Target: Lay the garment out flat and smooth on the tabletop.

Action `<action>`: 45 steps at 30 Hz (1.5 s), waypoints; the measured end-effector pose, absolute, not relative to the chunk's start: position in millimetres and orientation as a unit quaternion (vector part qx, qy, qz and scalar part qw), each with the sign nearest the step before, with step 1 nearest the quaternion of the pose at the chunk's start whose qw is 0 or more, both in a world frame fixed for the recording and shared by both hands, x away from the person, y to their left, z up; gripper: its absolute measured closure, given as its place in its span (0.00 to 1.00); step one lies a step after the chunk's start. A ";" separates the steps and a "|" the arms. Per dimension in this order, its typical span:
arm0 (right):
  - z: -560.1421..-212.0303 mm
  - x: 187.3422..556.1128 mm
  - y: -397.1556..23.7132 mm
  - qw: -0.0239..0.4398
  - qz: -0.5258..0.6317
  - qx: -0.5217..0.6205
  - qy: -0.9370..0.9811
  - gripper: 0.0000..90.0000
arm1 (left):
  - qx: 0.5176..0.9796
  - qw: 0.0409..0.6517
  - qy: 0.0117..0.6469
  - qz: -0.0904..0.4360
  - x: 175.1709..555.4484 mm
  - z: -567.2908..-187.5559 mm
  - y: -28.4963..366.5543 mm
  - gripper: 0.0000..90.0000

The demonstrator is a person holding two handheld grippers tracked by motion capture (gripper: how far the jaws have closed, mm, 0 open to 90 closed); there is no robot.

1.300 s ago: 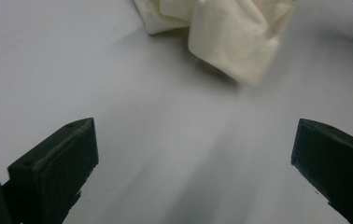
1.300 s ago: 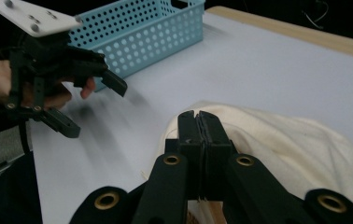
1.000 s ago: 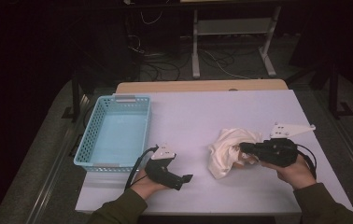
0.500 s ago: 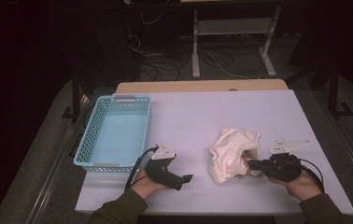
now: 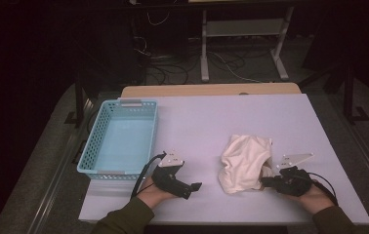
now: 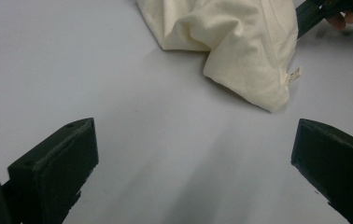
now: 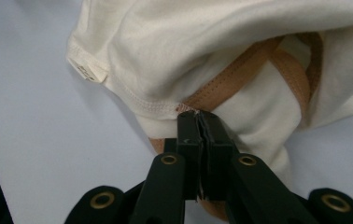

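A crumpled cream garment [image 5: 243, 163] with a tan inner band lies on the white table [image 5: 212, 122], right of centre. My right gripper [image 5: 263, 181] reaches in from the cloth's near right side. In the right gripper view its jaws [image 7: 198, 119] are pinched on the hem of the garment [image 7: 212, 46]. They have just been opening a touch, with the hem still between the pads. My left gripper [image 5: 194, 187] rests near the front edge, left of the cloth. It stands wide open [image 6: 193, 163] over bare table, and the garment [image 6: 240, 42] lies beyond it.
A light blue plastic basket [image 5: 90, 156] stands at the table's left side, nothing in it. Behind the table are a wooden edge, metal stand legs and cables on a dark floor.
My right hand has sunk and drawn toward the front edge with the garment's hem in its jaws, and the cloth has settled lower on the table. The left gripper has stayed put.
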State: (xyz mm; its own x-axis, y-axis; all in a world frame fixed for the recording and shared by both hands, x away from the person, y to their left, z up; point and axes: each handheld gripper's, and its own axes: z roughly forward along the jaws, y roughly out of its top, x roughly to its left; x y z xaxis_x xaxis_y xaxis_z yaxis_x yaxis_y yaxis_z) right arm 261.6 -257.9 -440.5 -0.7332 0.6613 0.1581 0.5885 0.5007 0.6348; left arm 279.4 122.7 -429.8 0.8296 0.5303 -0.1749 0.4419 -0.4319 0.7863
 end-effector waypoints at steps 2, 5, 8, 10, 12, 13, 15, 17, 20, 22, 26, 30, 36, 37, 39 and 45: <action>-437.0 261.6 -260.5 0.046 0.343 0.364 0.865 0.84 | 0.845 0.449 0.287 0.050 279.3 -429.6 123.0 0.00; -432.2 261.0 -263.7 0.041 0.350 0.363 0.863 0.82 | 0.844 0.450 0.289 0.048 279.6 -429.9 123.1 0.00; -428.2 260.7 -266.7 0.034 0.361 0.365 0.857 0.77 | 0.843 0.450 0.290 0.048 279.7 -430.2 122.7 0.00; -428.3 261.2 -266.5 0.030 0.363 0.366 0.856 0.77 | 0.844 0.450 0.289 0.048 279.6 -430.2 122.5 0.00; -430.2 262.3 -265.6 0.021 0.363 0.363 0.858 0.74 | 0.844 0.450 0.289 0.048 279.7 -430.3 122.5 0.00; -432.4 263.2 -264.2 0.014 0.362 0.363 0.859 0.69 | 0.844 0.450 0.288 0.048 279.7 -430.3 122.6 0.00; -433.8 264.1 -262.5 0.011 0.364 0.364 0.857 0.66 | 0.844 0.449 0.289 0.047 279.9 -430.5 122.6 0.00; -434.3 264.9 -260.2 0.012 0.363 0.363 0.858 0.66 | 0.845 0.449 0.288 0.047 280.1 -430.8 122.5 0.00; -433.3 265.5 -258.0 0.013 0.367 0.361 0.857 0.68 | 0.844 0.450 0.289 0.047 279.8 -430.8 122.1 0.00; -432.4 265.3 -257.8 0.015 0.371 0.359 0.856 0.68 | 0.844 0.450 0.289 0.047 279.8 -430.8 122.1 0.00; -428.7 265.5 -257.5 0.014 0.381 0.356 0.853 0.75 | 0.845 0.448 0.289 0.047 280.1 -431.1 122.0 0.00; -428.1 266.5 -254.7 0.015 0.383 0.348 0.856 0.85 | 0.844 0.449 0.289 0.047 280.0 -431.1 122.0 0.00; -425.7 266.7 -251.6 0.022 0.387 0.339 0.858 0.96 | 0.844 0.449 0.290 0.048 279.9 -431.0 122.1 0.00; -424.8 266.6 -251.7 0.023 0.389 0.337 0.857 0.96 | 0.844 0.449 0.290 0.048 279.9 -430.9 122.2 0.00; -424.1 266.7 -251.7 0.027 0.392 0.336 0.856 0.96 | 0.844 0.450 0.290 0.048 280.0 -430.7 122.3 0.00; -415.5 267.5 -252.3 0.036 0.413 0.338 0.845 0.96 | 0.844 0.449 0.289 0.048 280.0 -430.8 122.0 0.00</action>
State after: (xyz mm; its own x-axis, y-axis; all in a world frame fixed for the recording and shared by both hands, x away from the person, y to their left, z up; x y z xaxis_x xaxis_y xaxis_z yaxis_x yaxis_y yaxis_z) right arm 267.5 -252.3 -415.5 -0.7686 0.6011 0.2190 0.5423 0.4304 0.7216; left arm 280.0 122.0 -430.8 0.8283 0.5312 -0.1781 0.4443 -0.4291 0.7864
